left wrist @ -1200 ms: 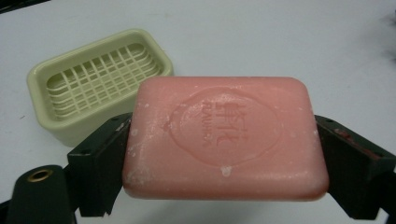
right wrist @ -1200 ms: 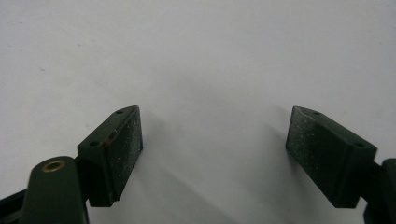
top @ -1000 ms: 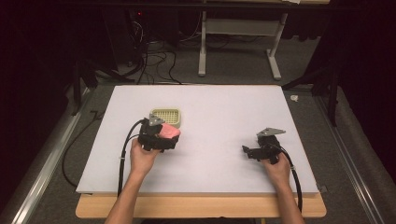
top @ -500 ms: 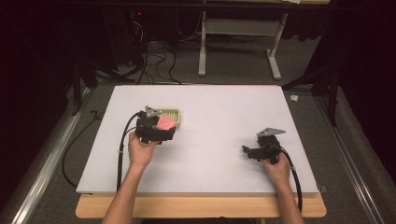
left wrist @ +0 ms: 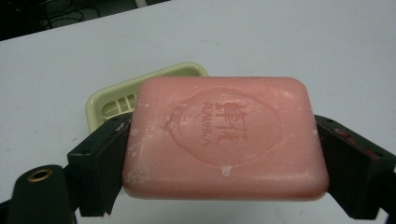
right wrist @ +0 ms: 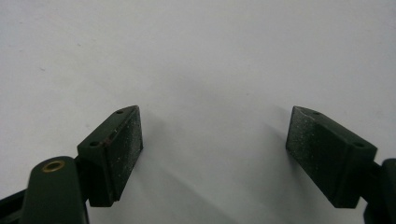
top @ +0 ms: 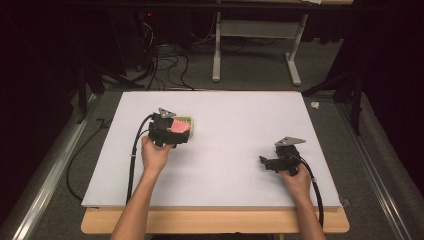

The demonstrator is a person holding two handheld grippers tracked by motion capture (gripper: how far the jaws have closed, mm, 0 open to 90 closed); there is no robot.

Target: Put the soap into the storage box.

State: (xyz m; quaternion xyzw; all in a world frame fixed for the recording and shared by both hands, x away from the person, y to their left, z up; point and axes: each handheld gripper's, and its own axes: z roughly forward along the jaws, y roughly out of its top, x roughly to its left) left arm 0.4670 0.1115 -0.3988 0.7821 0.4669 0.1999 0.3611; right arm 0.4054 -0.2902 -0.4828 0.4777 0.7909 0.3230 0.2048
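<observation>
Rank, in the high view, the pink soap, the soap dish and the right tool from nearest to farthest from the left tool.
1. Pink soap: clamped in the left tool.
2. Soap dish: just beyond it, partly under the soap.
3. Right tool: far across the table's right side.

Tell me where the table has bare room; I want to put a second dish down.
Bare white surface spans the middle between the left gripper and right gripper, plus the far right corner behind the right gripper. It is crowded only at the soap dish, where the left gripper holds the pink soap.
</observation>
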